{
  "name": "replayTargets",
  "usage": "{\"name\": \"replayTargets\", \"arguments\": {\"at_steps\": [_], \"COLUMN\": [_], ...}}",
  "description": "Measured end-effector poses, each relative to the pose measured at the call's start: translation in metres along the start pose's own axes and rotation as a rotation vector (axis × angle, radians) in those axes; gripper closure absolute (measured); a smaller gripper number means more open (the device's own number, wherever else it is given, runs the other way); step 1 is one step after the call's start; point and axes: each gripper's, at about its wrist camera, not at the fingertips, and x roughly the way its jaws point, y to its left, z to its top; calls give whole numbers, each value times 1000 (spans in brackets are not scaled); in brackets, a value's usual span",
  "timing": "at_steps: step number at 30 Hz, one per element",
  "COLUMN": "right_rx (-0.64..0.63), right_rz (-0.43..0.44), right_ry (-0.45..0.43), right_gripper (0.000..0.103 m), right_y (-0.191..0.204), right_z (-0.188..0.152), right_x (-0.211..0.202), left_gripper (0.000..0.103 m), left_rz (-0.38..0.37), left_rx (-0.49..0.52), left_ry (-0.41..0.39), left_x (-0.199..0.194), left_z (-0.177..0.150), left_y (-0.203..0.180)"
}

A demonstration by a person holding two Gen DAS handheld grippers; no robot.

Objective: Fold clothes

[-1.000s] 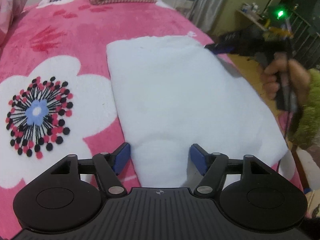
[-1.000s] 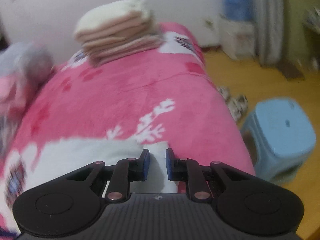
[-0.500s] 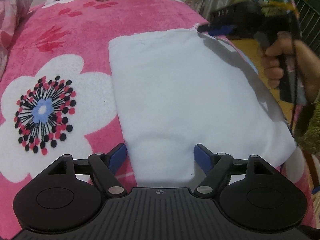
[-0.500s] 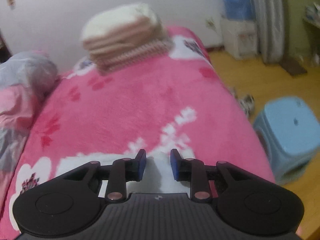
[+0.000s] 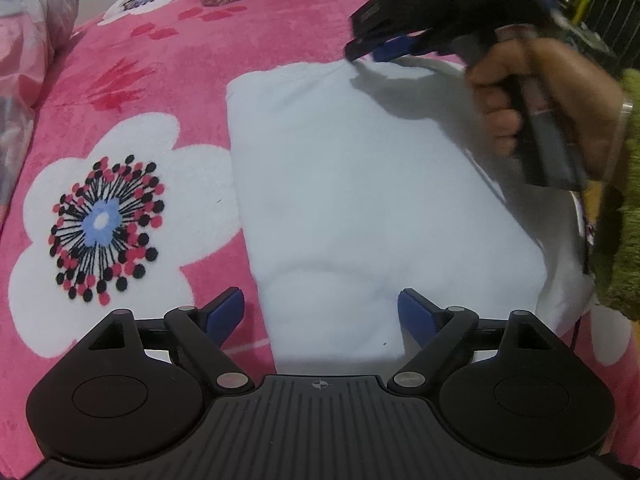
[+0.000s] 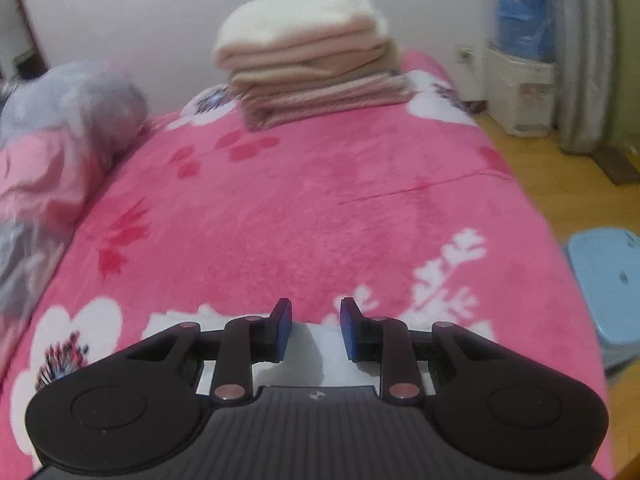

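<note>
On the bed, a pink blanket (image 5: 192,64) with white flowers spreads out to the left of the left gripper (image 5: 320,310), a large flower with a blue centre (image 5: 102,220) lying beyond and to the left of its left finger. The 2 blue-padded fingers (image 5: 226,312) of this gripper stand wide apart and are opening further; the near edge of the folded white garment (image 5: 360,184) lies between and just beyond them, with neither pad pressing on it. The garment stretches away from these fingers as a flat rectangle on the blanket. At its far right corner the right gripper (image 5: 380,48), held in a hand (image 5: 552,100) with a green sleeve, hovers with its tips at the cloth's edge. From the right wrist camera, the right gripper's fingers (image 6: 282,326) stand a little apart with a clear gap, and nothing is pinched between them; white cloth shows below and just behind the tips. Far beyond these fingers a stack of folded clothes (image 6: 308,56) sits at the head of the bed, a grey and pink bundle (image 6: 60,132) lies to their left, and a light blue stool (image 6: 608,276) stands on the floor to their right.
</note>
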Motion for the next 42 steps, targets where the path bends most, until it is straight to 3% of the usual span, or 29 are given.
{"name": "replayTargets", "arguments": {"at_steps": [8,13,17,22,26,30,35,42], "right_rx": [169,105,84,-61,-152,-129,-163,-178], "right_rz": [165,60,36,23,-5,-16,5,-19], "right_ry": [27,83,61,11,37,56,57,101], "right_gripper": [75,77,78,77,78,79,79,79], "right_y": [-32,-41,-38,-12,-6,-17,-6,-12], "right_z": [-28,-57,-62,-68,-88,-100,-94,-125], "right_x": [-67,-61,-66,-101,-105,-94,-119,-121], "left_gripper": [10,8,7,5,5,5,4,4], "left_rz": [36,55,63,68,72,74,74,77], "left_rx": [-11,-21,-22,-31,-35,-32,-38,-41], "left_ry": [3,0,2,6,5,5,7,9], "left_x": [2,2,2,2,3,3,2,4], "left_z": [-1,-2,-2,-3,-4,-4,-6,-6], "left_y": [-2,-3,-3,-2,-2,-4,-2,-4]}}
